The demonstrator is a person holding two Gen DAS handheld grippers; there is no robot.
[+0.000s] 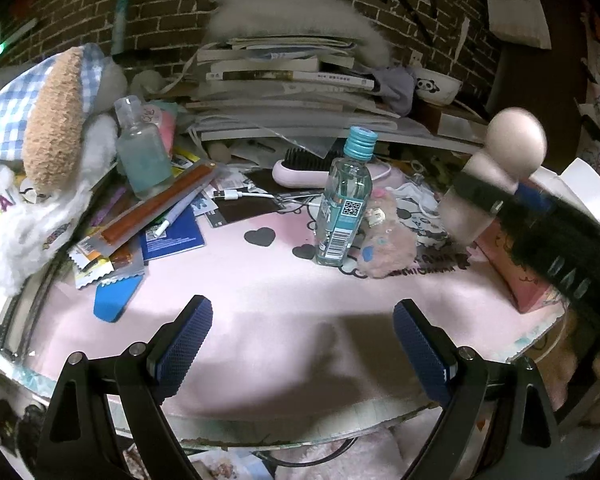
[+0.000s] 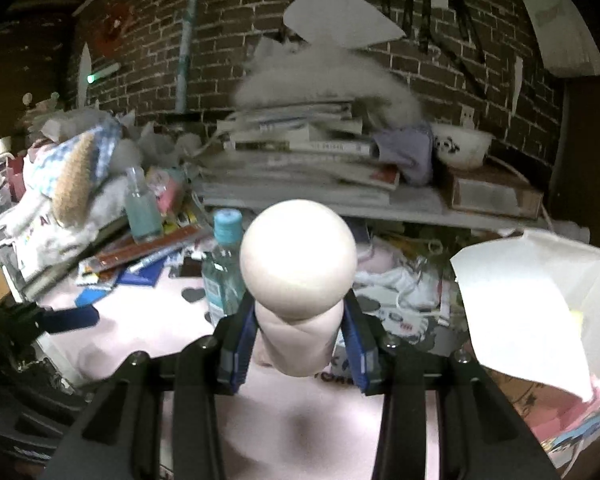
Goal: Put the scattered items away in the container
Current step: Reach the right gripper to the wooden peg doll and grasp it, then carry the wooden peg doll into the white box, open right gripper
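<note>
**A:** What is each gripper doing?

**B:** The right gripper (image 2: 298, 344) has its blue-padded fingers (image 2: 242, 350) clamped on the cylindrical body of a pale pink bottle with a round ball cap (image 2: 298, 264). The bottle is lifted above the pink surface (image 2: 300, 420), cap pointing away from the camera. In the left wrist view the same bottle (image 1: 496, 168) appears blurred at the right, crossed by the dark gripper.

**A:** And the left one?

**B:** The left gripper (image 1: 302, 344) hangs low over the near part of the surface (image 1: 300, 300). Its fingers (image 1: 186, 344) are spread wide and hold nothing.

**A:** Where is the container?

**B:** A pink box with white flaps (image 2: 540, 320) sits at the right edge of the surface, flaps standing open. The held bottle is to its left, near it but apart. In the left view the box (image 1: 516, 276) lies just below and behind the bottle.

**A:** What else lies about?

**B:** A clear bottle with a teal cap (image 1: 342, 200) stands upright mid-surface, a pink plush toy (image 1: 384, 240) touching its right side. Behind it lies a pink hairbrush (image 1: 300, 168) and a white USB cable (image 1: 240, 195). At left, a heap of snack packets and cards (image 1: 140, 224), a glass bottle of bluish liquid (image 1: 142, 152), and a plush in blue gingham (image 1: 52, 120). At the back, a stack of books (image 1: 284, 80) and a panda bowl (image 1: 438, 86) against a brick wall.
</note>
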